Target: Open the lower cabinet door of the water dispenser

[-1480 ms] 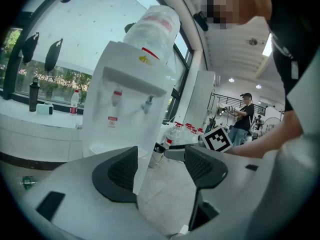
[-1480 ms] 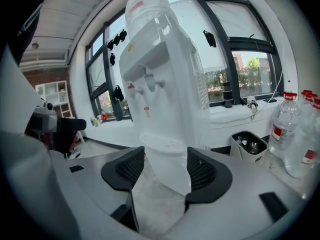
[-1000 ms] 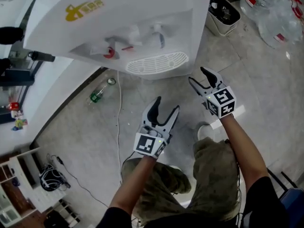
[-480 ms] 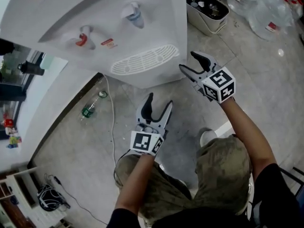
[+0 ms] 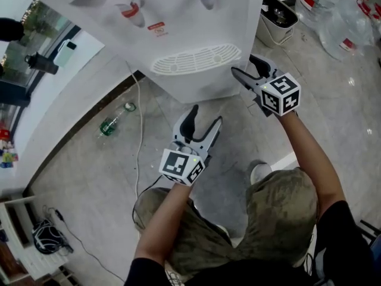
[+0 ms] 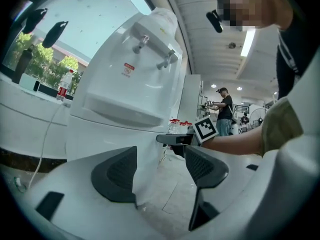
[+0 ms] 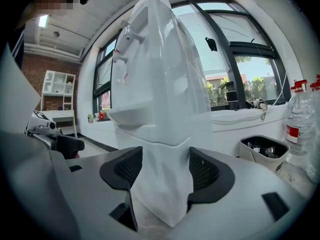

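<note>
The white water dispenser (image 5: 196, 16) stands in front of me, its grilled drip tray (image 5: 193, 59) above the lower cabinet (image 5: 202, 89). The cabinet door looks closed. My right gripper (image 5: 244, 66) is at the cabinet's right front corner, its jaws opening. In the right gripper view that corner edge (image 7: 167, 184) shows between the pads (image 7: 127, 171), which do not press on it. My left gripper (image 5: 205, 117) hangs open in front of the cabinet with nothing in it. The cabinet front (image 6: 100, 139) fills the left gripper view beyond the pads (image 6: 117, 174).
A green bottle (image 5: 113, 123) and a white cable (image 5: 141, 130) lie on the floor at the left. A white bin (image 5: 278, 18) and wrapped water bottles (image 5: 339, 11) stand to the right of the dispenser. My knees (image 5: 280, 207) are just below the grippers.
My right gripper has moved in towards the dispenser's right front corner. The left gripper has sunk a little. Both stay open, and the head view has shifted.
</note>
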### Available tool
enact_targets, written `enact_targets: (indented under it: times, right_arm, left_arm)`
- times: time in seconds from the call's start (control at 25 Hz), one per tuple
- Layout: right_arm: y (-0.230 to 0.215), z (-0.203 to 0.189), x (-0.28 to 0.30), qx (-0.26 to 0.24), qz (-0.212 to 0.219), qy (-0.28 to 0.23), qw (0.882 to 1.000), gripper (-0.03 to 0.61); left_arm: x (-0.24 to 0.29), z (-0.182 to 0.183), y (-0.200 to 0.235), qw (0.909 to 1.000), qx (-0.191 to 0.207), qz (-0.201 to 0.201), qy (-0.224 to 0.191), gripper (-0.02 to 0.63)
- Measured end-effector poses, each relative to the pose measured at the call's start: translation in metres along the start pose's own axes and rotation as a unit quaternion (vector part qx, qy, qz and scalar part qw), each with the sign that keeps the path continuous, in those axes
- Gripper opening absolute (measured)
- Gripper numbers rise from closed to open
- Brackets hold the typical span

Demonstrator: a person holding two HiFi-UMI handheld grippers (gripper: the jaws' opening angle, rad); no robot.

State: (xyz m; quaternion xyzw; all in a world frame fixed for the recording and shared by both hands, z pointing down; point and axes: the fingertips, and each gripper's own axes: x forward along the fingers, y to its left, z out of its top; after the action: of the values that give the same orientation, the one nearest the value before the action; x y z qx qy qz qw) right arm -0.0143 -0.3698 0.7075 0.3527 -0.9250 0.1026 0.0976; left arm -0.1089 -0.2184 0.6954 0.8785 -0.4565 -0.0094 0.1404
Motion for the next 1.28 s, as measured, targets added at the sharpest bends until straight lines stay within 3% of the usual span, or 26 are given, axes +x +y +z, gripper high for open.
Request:
enact_targets:
  times: [0.12, 0.28, 0.8, 1.28]
  right_arm:
    - [-0.004, 0.002, 0.005, -0.005, 0.001, -0.001, 1.000, 0.256]
    - [-0.004, 0.000, 0.009, 0.000, 0.013, -0.006, 1.000, 0.264]
    - [-0.003, 0.000, 0.008, 0.011, 0.019, -0.002, 1.000, 0.265]
    - [0.008, -0.007, -0.014, 0.001, 0.019, -0.013, 1.000, 0.261]
  left_arm:
    - [-0.005, -0.005, 0.003, 0.9998, 0.019, -0.004, 0.006, 0.282]
    - [-0.009, -0.007, 0.015, 1.0000, -0.003, 0.008, 0.004, 0.282]
    - [-0.005, 0.000, 0.011, 0.9999, 0.016, -0.004, -0.003, 0.282]
    - [-0.010, -0.004, 0.002, 0.9997, 0.008, -0.024, -0.007, 0.282]
